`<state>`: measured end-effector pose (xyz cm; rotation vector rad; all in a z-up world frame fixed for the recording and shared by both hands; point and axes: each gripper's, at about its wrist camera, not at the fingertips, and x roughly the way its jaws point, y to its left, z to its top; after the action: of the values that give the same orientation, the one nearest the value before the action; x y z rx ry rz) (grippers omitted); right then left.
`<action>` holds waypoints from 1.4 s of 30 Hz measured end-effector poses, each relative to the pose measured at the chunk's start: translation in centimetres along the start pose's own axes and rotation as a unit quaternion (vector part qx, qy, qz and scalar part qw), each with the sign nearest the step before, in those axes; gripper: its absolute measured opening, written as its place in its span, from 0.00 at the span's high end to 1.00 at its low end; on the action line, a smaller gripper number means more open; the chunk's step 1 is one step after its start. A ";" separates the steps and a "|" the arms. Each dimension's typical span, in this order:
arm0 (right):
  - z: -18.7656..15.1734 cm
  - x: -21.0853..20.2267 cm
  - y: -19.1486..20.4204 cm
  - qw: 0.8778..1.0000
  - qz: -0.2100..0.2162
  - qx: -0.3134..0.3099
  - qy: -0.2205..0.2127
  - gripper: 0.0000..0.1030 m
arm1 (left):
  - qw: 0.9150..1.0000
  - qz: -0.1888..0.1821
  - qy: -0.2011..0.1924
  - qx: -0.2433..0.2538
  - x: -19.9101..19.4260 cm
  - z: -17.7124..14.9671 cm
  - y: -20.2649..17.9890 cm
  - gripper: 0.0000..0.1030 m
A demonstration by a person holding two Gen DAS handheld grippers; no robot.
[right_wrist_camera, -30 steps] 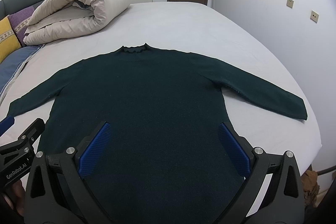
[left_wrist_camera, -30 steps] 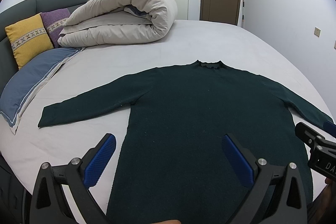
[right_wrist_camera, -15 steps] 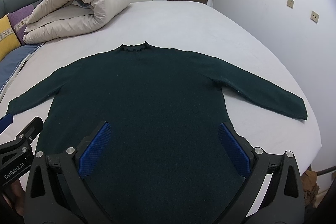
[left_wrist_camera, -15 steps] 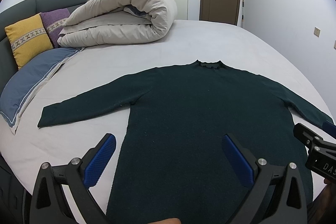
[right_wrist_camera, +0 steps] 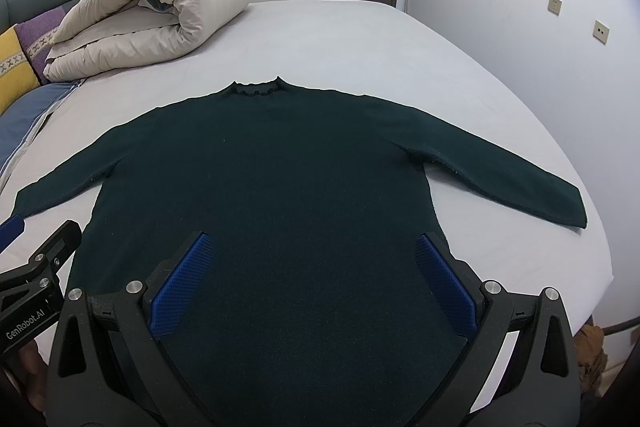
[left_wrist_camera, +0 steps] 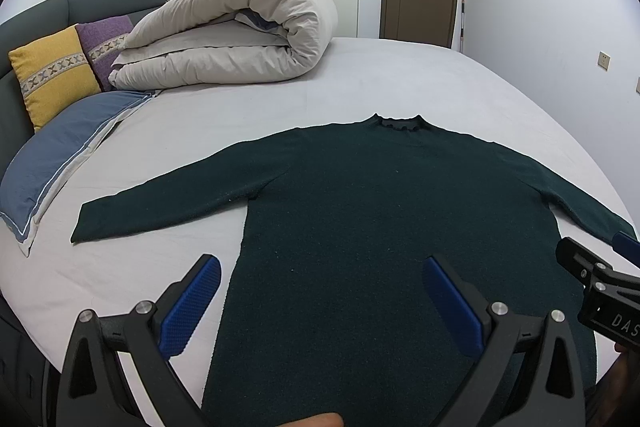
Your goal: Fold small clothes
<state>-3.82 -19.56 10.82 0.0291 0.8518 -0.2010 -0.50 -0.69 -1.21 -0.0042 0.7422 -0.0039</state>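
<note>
The sweater (left_wrist_camera: pixel 384 227) is plain dark green on a pale grey bed (left_wrist_camera: pixel 400 75). Far left lie a beige rolled duvet (left_wrist_camera: pixel 240 39), a yellow cushion (left_wrist_camera: pixel 52 71) and a purple cushion (left_wrist_camera: pixel 106 43), both with a cross-patterned band, and a blue pillow (left_wrist_camera: pixel 60 155). Both grippers have blue textured pads (right_wrist_camera: pixel 180 287).

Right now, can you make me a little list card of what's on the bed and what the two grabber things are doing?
garment: dark green knitted long-sleeved sweater, spread flat, sleeves out to both sides, collar away from the cameras
surface: bed with pale grey sheet
left gripper: open, above the sweater's hem, holding nothing
right gripper: open, above the hem, holding nothing
behind the sweater: rolled beige duvet
by the headboard: yellow cushion, purple cushion, blue pillow
folding: not begun
</note>
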 end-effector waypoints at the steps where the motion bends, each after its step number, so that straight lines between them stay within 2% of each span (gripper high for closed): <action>1: 0.0 0.0 0.0 1.000 0.000 0.000 0.000 0.00 | 1.000 0.000 0.000 0.000 0.0 0.0 0.0 0.00; 11: -0.2 0.4 -0.3 1.000 0.005 0.006 0.006 0.00 | 1.000 0.005 0.003 -0.001 0.1 -0.2 0.1 0.00; 15: 0.0 1.0 -2.0 1.000 0.014 0.023 0.005 0.00 | 1.000 -0.008 0.012 -0.002 0.5 -0.5 0.0 0.00; 19: 0.4 1.6 -7.0 0.996 0.038 0.078 -0.015 0.00 | 1.000 -0.004 0.019 0.020 1.0 -1.3 -0.9 0.00; 20: 0.5 1.8 -8.7 0.995 0.039 0.094 -0.020 0.01 | 0.999 0.005 0.021 0.032 1.3 -1.4 -1.2 0.00; 22: 0.7 2.6 -12.4 0.992 0.026 0.119 -0.020 0.01 | 0.998 -0.005 0.033 0.051 1.9 -1.5 -1.8 0.00; 25: 0.5 3.8 -18.2 0.987 0.016 0.160 -0.022 0.14 | 0.997 -0.026 0.050 0.057 3.0 -1.2 -2.4 0.00; 27: 0.0 4.6 -23.4 0.979 0.012 0.204 -0.021 0.17 | 0.997 -0.024 0.052 0.053 3.7 -1.1 -2.6 0.00; 29: -0.9 5.1 -28.2 0.968 0.014 0.249 -0.029 0.25 | 0.997 -0.025 0.039 0.056 4.1 -1.0 -3.1 0.00; 31: -2.2 5.9 -33.2 0.952 0.018 0.305 -0.032 0.29 | 0.997 -0.026 0.004 0.074 4.1 -0.9 -3.9 0.00; 32: -2.9 6.3 -35.3 0.944 0.018 0.329 -0.030 0.32 | 0.997 -0.021 0.001 0.079 4.3 -0.9 -4.3 0.00; 34: -4.7 7.3 -39.9 0.924 0.015 0.382 -0.024 0.35 | 0.996 -0.021 0.021 0.080 5.0 -0.7 -4.8 0.00; 37: -7.0 8.7 -44.4 0.901 0.019 0.432 -0.018 0.37 | 0.998 0.008 0.035 0.059 6.2 0.1 -5.0 0.00; 39: -8.0 9.5 -46.1 0.890 0.022 0.456 -0.013 0.40 | 0.999 0.007 0.034 0.039 6.7 0.6 -4.9 0.00; 42: -8.8 10.5 -48.1 0.874 0.043 0.484 -0.026 0.41 | 0.998 0.003 0.034 0.047 7.4 1.1 -5.7 0.00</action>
<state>-12.67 -67.49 -0.17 0.9985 0.6213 -0.5281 5.65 -6.40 -5.38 0.0887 0.8090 -0.0327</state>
